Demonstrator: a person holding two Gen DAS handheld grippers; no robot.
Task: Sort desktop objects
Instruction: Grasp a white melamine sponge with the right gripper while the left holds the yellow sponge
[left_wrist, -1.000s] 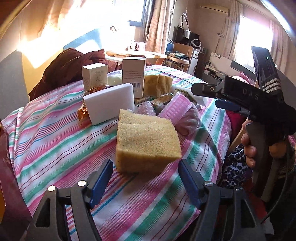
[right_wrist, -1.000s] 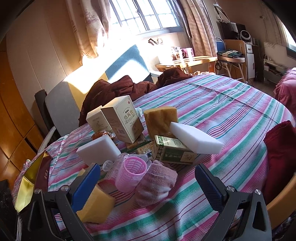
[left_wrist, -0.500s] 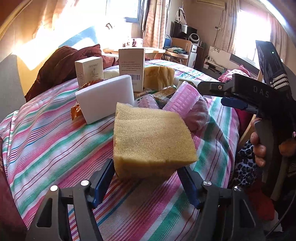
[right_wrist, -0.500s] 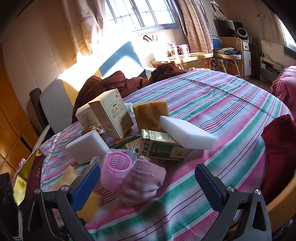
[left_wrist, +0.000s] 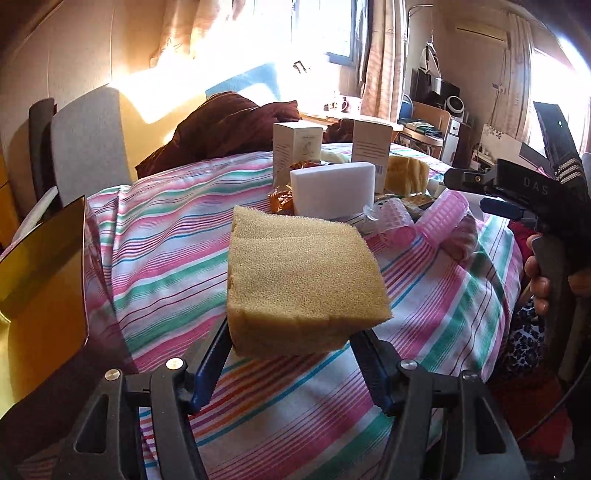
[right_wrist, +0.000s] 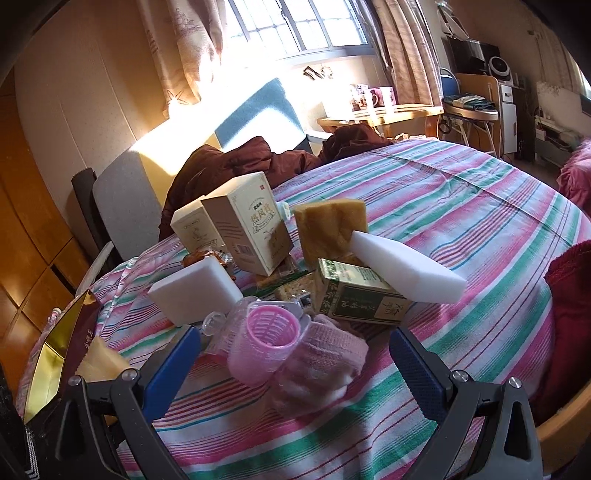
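Left gripper (left_wrist: 291, 354): jaws closing on the yellow sponge (left_wrist: 303, 280), lifted off the worktop (left_wrist: 166, 258).
Right gripper (right_wrist: 295, 362): jaws wide open, empty.

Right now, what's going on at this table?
A person with a handheld gripper in each hand is sorting clutter on a striped tablecloth. The left gripper has a yellow sponge between its fingers, its jaws closing on it. The right gripper is open and empty, pointed at the pile: a pink hair roller, a pink cloth, a green box, white foam blocks and cartons. An open gold-lined box sits at the table's left edge.
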